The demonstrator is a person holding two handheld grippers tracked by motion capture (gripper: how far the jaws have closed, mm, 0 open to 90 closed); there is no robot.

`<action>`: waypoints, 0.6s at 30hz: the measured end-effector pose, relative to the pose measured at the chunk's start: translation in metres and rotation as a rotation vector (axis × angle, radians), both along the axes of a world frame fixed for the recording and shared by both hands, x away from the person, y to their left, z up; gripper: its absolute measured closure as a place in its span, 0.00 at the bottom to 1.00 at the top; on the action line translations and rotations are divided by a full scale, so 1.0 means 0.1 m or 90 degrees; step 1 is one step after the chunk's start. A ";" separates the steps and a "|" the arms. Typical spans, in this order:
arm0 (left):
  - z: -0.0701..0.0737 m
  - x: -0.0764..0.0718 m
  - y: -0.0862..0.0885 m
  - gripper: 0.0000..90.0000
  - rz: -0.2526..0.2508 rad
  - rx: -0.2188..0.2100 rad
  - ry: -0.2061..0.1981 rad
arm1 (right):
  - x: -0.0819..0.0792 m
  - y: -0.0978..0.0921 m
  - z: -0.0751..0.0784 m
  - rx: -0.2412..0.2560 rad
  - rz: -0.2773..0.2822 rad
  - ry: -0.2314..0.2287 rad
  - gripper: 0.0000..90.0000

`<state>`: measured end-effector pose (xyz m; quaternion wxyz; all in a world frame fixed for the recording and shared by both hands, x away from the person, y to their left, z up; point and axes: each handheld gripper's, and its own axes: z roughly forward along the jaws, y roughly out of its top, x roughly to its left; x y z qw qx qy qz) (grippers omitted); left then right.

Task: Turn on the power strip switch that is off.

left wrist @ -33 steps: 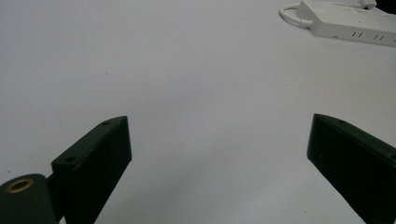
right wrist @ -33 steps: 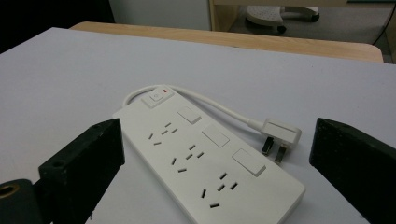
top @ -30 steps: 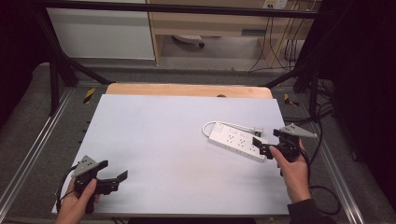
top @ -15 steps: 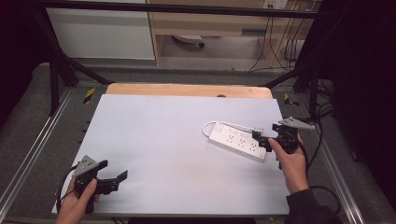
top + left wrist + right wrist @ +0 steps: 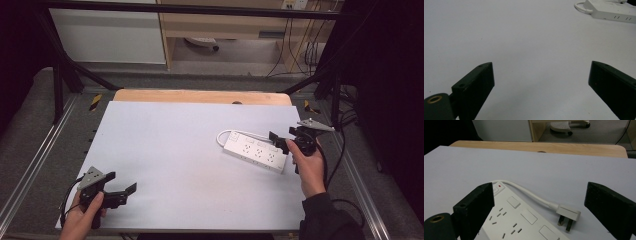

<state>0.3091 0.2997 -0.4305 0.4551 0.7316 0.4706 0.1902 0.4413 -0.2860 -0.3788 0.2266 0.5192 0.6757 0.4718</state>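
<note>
Two hand-held grippers and one power strip on a pale table.

The left gripper [image 5: 119, 192] rests at the near left corner, jaws spread wide with nothing between them. One white power strip [image 5: 256, 153] lies flat at the right of the table [image 5: 175, 145], angled across it. The strip bears rows of sockets and square switches; its short white cable [image 5: 529, 193] curves from the far end to one plug [image 5: 567, 214] lying on the surface, just beside the strip. The right gripper [image 5: 280, 141] hovers over the strip's right end, jaws wide apart, gripping nothing. A wooden edge [image 5: 200, 96] borders the far side; beyond are grey floor, pale cabinets and hanging cables.
</note>
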 end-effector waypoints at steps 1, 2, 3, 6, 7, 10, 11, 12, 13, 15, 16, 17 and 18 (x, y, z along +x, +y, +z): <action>0.00 0.00 0.00 0.07 0.000 0.000 0.000 | 0.01 0.00 0.00 0.001 -0.002 0.001 0.10; 0.00 0.00 0.00 0.07 0.000 0.001 0.000 | 0.02 0.01 -0.01 -0.001 -0.001 0.002 0.10; 0.00 0.00 0.00 0.07 0.000 0.001 0.000 | 0.03 0.01 -0.01 -0.003 -0.001 0.003 0.10; 0.00 0.00 0.00 0.07 0.001 0.000 0.000 | 0.06 0.02 -0.02 -0.006 -0.003 0.006 0.13; 0.00 0.00 0.00 0.07 0.000 -0.001 0.000 | 0.07 0.03 -0.03 -0.010 -0.006 0.007 0.13; 0.00 0.00 0.00 0.07 0.000 -0.001 0.002 | 0.10 0.07 -0.06 -0.027 0.001 0.016 0.19; 0.00 0.00 0.00 0.07 0.000 -0.001 0.002 | 0.12 0.08 -0.06 -0.032 0.003 0.017 0.21; 0.00 0.00 0.00 0.07 0.001 -0.001 0.002 | 0.13 0.09 -0.07 -0.032 0.004 0.018 0.24; 0.00 0.00 0.00 0.07 0.001 -0.001 0.002 | 0.14 0.11 -0.07 -0.033 0.005 0.019 0.27; -0.01 0.00 0.00 0.07 0.001 -0.001 0.002 | 0.15 0.11 -0.07 -0.035 0.006 0.016 0.31; -0.01 0.00 0.00 0.07 0.000 -0.002 0.003 | 0.17 0.12 -0.07 -0.027 0.005 0.009 0.37; -0.01 0.00 0.00 0.07 0.000 -0.002 0.003 | 0.17 0.13 -0.07 -0.025 0.005 0.009 0.40; -0.01 0.00 0.00 0.07 -0.001 -0.001 0.002 | 0.18 0.13 -0.08 -0.028 0.006 0.004 0.45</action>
